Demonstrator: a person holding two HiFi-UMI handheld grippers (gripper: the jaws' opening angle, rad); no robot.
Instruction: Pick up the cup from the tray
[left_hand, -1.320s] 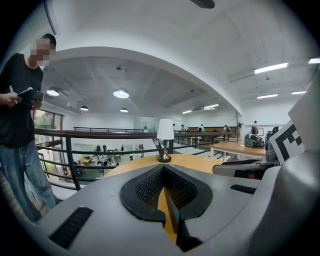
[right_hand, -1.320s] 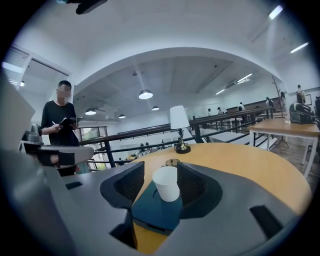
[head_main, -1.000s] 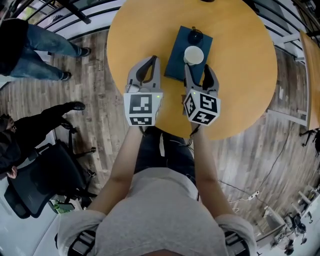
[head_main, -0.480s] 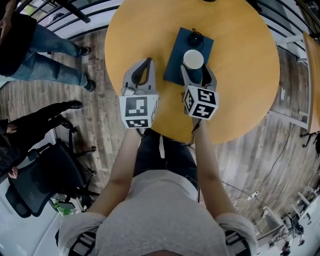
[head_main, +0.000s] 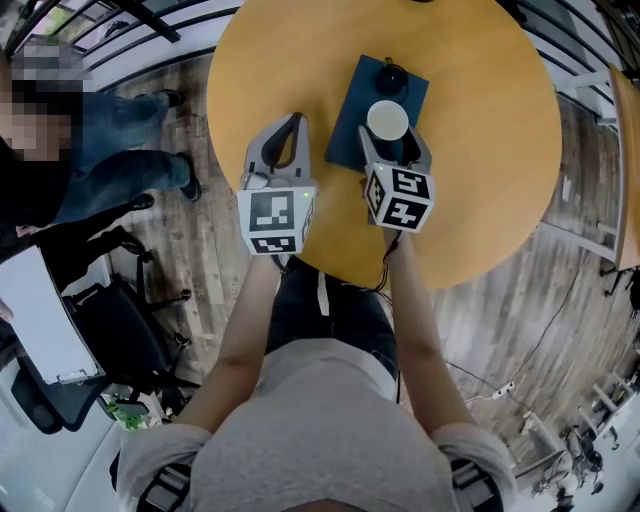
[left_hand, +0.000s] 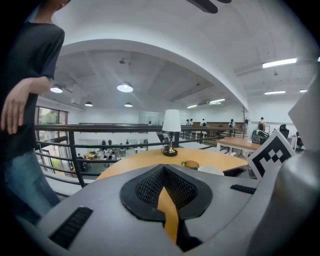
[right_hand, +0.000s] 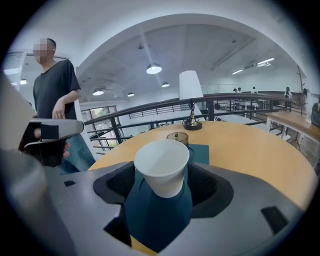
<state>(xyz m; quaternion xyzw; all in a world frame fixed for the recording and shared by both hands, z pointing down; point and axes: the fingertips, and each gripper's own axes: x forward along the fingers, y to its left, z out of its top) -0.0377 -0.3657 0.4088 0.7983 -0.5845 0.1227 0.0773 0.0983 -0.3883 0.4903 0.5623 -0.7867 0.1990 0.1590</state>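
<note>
A white paper cup stands upright on a dark blue tray on the round wooden table. My right gripper is open wide, one jaw on each side of the cup. In the right gripper view small gaps show between the cup's wall and both jaws of the gripper, and the tray lies under them. My left gripper is shut with nothing in it and hovers over bare table left of the tray. In the left gripper view its jaws meet.
A small dark lidded jar sits on the tray just beyond the cup. A table lamp stands at the table's far edge, with a railing behind it. A person in jeans and an office chair are at the left.
My right gripper has moved forward, and its jaws now stand on both sides of the cup. The left gripper has hardly shifted. The person at the left has walked closer.
</note>
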